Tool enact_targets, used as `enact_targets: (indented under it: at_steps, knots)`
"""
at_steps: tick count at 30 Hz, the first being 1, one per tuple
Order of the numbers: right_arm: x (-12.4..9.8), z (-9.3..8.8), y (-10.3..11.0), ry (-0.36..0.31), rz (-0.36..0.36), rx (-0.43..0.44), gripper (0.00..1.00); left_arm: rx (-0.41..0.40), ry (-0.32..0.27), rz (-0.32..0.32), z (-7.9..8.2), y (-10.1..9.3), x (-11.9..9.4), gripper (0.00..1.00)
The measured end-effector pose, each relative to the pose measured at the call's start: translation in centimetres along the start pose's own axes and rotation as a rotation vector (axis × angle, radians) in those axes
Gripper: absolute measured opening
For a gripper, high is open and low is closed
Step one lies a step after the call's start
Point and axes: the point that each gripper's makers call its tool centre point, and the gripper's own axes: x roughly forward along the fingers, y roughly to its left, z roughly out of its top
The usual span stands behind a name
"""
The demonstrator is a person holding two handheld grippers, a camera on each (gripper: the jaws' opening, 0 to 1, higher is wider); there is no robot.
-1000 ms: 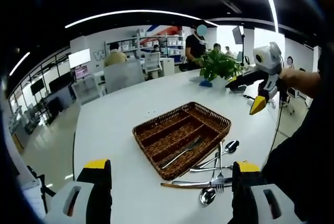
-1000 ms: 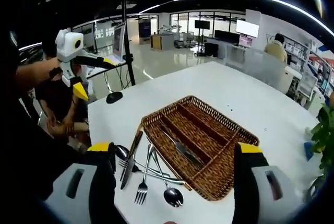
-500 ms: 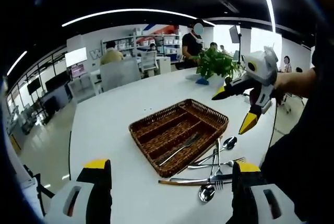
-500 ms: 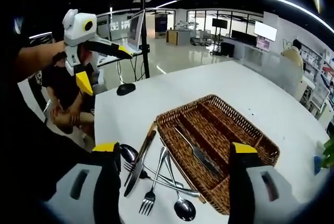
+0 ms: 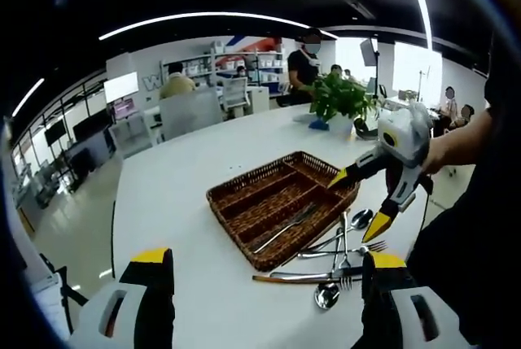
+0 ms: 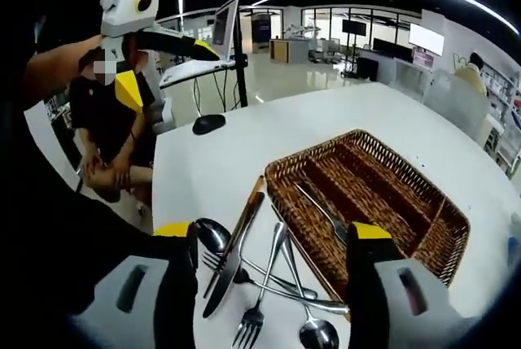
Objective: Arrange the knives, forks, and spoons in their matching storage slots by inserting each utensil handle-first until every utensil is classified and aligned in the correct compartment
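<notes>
A brown wicker tray with long compartments sits on a white table, and everything else is placed from it. One piece of cutlery already lies lengthwise in one of the tray's middle compartments (whether it is a knife or a fork is too small to tell). Just outside the tray's long near edge, on the table, the loose utensils lie in an overlapping pile: a wooden-handled knife running roughly parallel to that edge, a fork crossing beside it, a spoon with its bowl on the far side of the knife from the tray, and another spoon with its bowl close to the tray's edge. The right gripper has its yellow-tipped jaws spread wide apart with nothing between them, poised above the pile and the tray's near edge; in the left gripper view it hangs over the utensils beside the tray's corner, jaws parted. The left gripper is likewise spread wide and holds nothing, well back from the tray; seen from the right gripper view it is raised high, far from the tray. A potted plant stands on the table beyond the tray, and a black computer mouse lies on the table well away from the tray.
</notes>
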Motion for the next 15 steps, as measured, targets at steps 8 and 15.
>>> enact_targets:
  at_steps: [8,15]
  knots:
    - [1.9,-2.3,1.4,0.023,0.021,0.036,0.66,-0.018,0.005,-0.015,-0.7,0.1,-1.1,1.00]
    - [3.9,-3.7,2.6,0.040,0.035,0.031,0.54,-0.016,0.025,-0.036,-1.0,-0.9,-1.4,1.00]
